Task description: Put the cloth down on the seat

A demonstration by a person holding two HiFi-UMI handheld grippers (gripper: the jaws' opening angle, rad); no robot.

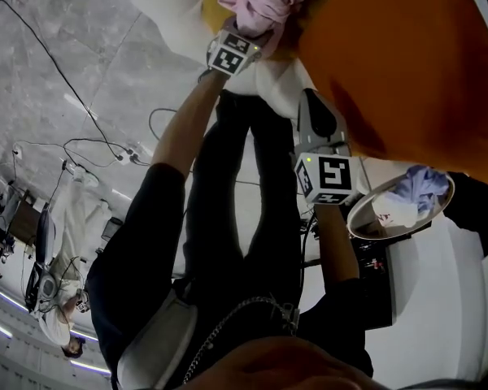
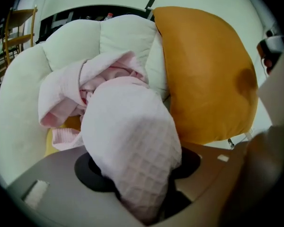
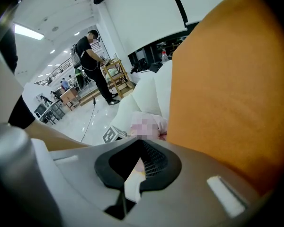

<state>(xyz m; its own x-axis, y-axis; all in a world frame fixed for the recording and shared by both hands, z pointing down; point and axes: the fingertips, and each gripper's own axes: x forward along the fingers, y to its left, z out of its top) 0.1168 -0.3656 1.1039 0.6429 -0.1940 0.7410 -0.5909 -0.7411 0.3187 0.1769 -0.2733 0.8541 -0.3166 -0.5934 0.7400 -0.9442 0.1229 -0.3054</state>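
In the left gripper view alone, the pink waffle cloth [image 2: 128, 126] is seen draped between the opening fingers of the left gripper [image 2: 139, 174], heaped on the white seat [image 2: 19, 122] mid-frame. The right gripper [image 3: 137, 169] fingers are shown nearly together, empty.

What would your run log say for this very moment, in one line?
phase: release | left tool: jaws opening, pink cloth between them | cloth on white seat | right tool: empty
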